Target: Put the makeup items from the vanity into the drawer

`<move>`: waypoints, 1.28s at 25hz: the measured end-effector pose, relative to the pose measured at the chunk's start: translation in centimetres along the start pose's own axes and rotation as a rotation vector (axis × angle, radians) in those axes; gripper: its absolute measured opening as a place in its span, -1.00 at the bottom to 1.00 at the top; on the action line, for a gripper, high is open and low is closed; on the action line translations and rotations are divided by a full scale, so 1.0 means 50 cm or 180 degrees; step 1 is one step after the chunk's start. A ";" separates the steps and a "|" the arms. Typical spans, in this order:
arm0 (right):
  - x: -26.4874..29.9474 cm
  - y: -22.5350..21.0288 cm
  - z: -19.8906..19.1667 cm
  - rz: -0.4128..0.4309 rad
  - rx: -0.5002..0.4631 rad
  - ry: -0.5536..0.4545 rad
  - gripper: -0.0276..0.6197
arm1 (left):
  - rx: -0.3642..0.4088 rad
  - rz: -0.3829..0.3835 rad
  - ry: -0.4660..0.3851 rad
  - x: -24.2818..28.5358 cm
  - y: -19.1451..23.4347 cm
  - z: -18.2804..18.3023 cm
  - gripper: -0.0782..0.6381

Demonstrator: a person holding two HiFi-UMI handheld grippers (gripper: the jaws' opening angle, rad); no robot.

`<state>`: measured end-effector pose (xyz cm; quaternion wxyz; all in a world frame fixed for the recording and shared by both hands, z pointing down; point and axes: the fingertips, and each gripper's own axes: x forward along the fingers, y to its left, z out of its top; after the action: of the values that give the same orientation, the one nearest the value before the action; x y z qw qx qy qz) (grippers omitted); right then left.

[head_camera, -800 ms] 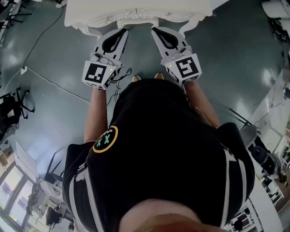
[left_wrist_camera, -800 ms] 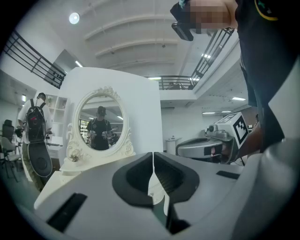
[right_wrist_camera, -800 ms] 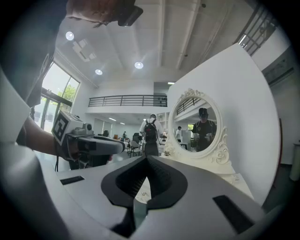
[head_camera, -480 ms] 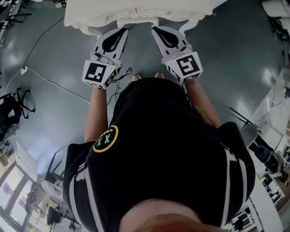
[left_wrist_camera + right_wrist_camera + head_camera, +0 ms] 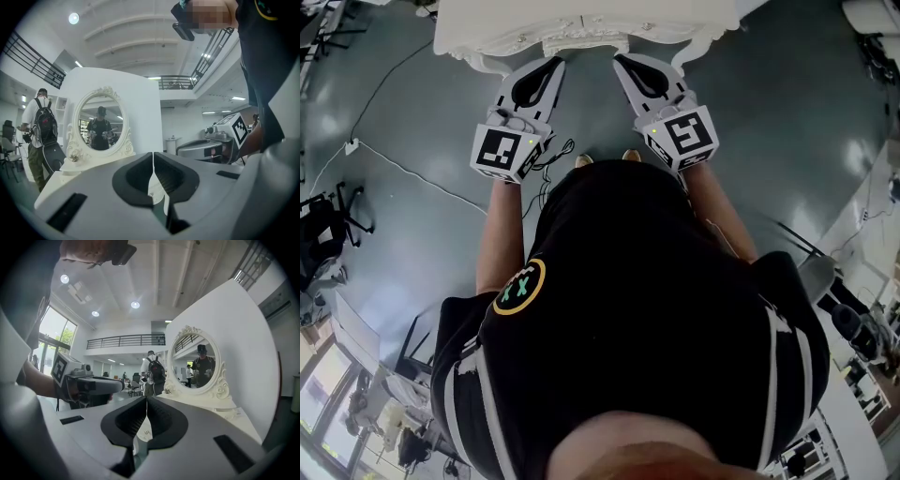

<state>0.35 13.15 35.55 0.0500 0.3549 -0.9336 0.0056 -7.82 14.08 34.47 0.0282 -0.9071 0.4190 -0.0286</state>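
Observation:
The white vanity point(image 5: 581, 23) stands at the top of the head view, and its carved front edge faces me. Its oval mirror point(image 5: 101, 123) in a white ornate frame shows in the left gripper view, and the mirror point(image 5: 199, 364) also shows in the right gripper view. My left gripper point(image 5: 550, 66) point(image 5: 153, 155) is shut with nothing in it, just short of the vanity's front. Beside it my right gripper point(image 5: 622, 62) point(image 5: 146, 400) is shut and empty too. I cannot make out any makeup items or a drawer.
A person with a backpack point(image 5: 40, 131) stands beyond the vanity's left side. A thin cable point(image 5: 403, 173) runs across the grey floor at my left, near a black chair point(image 5: 328, 225). My own body fills the lower half of the head view.

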 end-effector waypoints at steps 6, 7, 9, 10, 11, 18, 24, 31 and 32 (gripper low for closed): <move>0.001 0.004 -0.006 0.0024 -0.0001 0.0003 -0.50 | -0.0020 -0.0004 0.0005 0.001 -0.001 -0.009 -0.70; 0.001 0.005 -0.005 0.0046 0.0012 -0.0006 -0.31 | -0.0021 -0.0004 0.0006 0.002 -0.002 -0.009 -0.70; 0.003 0.008 -0.006 0.0085 0.0034 -0.0008 0.01 | -0.0023 0.0001 0.0002 0.004 -0.002 -0.009 -0.70; 0.004 0.009 -0.009 0.0100 0.0044 0.0006 0.15 | -0.0021 0.0004 -0.0003 0.004 -0.002 -0.008 -0.70; 0.006 0.010 -0.012 0.0112 0.0054 0.0028 0.27 | -0.0016 0.0007 -0.0011 0.004 -0.002 -0.008 -0.70; 0.010 0.015 -0.039 0.0121 0.0067 0.0178 0.94 | -0.0011 0.0014 -0.0037 -0.001 -0.006 -0.012 -0.70; 0.008 0.005 -0.037 0.0148 0.0049 0.0195 0.94 | -0.0018 0.0020 -0.0005 0.010 -0.004 -0.008 -0.70; -0.010 -0.025 -0.045 0.0230 0.0059 0.0183 0.94 | -0.0011 0.0094 0.0020 0.040 -0.018 -0.006 -0.70; -0.016 -0.032 -0.046 0.0242 0.0062 0.0184 0.94 | -0.0024 0.0120 0.0018 0.045 -0.022 -0.003 -0.70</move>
<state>2.23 12.59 37.73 0.0732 0.3193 -0.9444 0.0268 -5.55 13.07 34.78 0.0240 -0.8990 0.4363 -0.0291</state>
